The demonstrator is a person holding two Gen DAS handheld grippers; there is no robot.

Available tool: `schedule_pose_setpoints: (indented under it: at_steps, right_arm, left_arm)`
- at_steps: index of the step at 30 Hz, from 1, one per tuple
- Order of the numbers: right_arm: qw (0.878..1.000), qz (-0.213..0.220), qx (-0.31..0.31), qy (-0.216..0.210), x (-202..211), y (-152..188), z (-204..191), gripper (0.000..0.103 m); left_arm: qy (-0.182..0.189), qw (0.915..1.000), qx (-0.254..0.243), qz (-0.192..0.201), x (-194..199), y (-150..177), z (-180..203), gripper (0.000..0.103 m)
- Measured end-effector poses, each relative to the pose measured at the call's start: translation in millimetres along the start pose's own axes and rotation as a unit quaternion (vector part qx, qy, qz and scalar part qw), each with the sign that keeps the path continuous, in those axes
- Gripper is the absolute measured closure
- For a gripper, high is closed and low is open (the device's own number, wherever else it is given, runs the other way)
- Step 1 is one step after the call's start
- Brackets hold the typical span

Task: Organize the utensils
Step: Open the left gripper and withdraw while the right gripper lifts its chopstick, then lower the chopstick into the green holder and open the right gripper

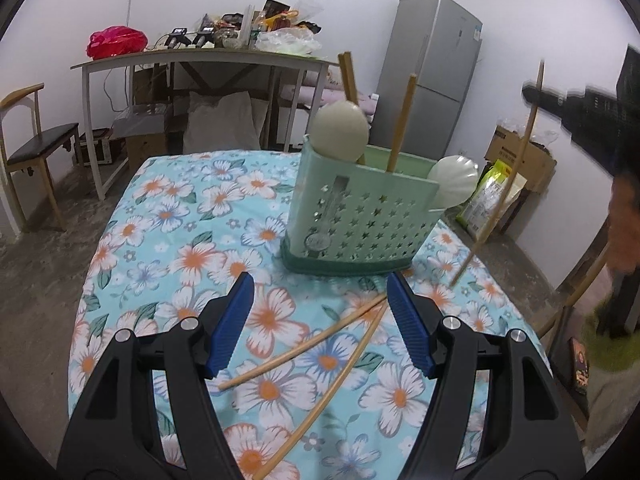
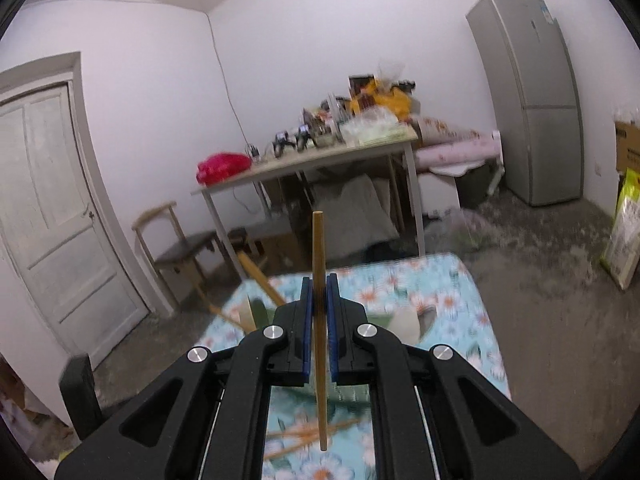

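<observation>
The left gripper (image 1: 320, 300) is spread wide at the bottom of its frame, gripping nothing, above two loose chopsticks (image 1: 304, 344) lying crossed on the flowered tablecloth (image 1: 168, 216). Just beyond, right of centre, a green holder (image 1: 360, 216) stands upright with two pale spoons (image 1: 340, 130) and more chopsticks inside. The right gripper (image 2: 319, 292) is clenched on a single chopstick (image 2: 319, 248), held nearly upright in the centre of its frame; this chopstick also appears blurred at the right edge of the left view.
</observation>
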State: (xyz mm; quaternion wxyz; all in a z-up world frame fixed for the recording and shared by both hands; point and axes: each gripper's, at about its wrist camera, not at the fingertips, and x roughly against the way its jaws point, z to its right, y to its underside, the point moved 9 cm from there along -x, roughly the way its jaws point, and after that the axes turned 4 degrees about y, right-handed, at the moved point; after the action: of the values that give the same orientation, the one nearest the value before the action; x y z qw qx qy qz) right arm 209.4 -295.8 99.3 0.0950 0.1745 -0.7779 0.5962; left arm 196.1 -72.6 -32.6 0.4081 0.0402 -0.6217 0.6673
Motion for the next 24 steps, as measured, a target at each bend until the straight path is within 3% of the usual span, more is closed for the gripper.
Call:
schedule_pose_setpoints:
  at_steps: [12,24]
  right_arm:
    - [0.996,0.088,0.018,-0.009,3.4,-70.9,-18.0,0.096]
    - [0.996,0.083,0.038,0.015,-51.3,-59.8,-24.9,0.096]
  left_arm:
    - [-0.015,0.9997,0.016,-0.010,-1.1,6.9,-17.9,0.038]
    - [-0.025,0.9993,0.025,-0.011,-0.2,8.5,-28.6,0.038]
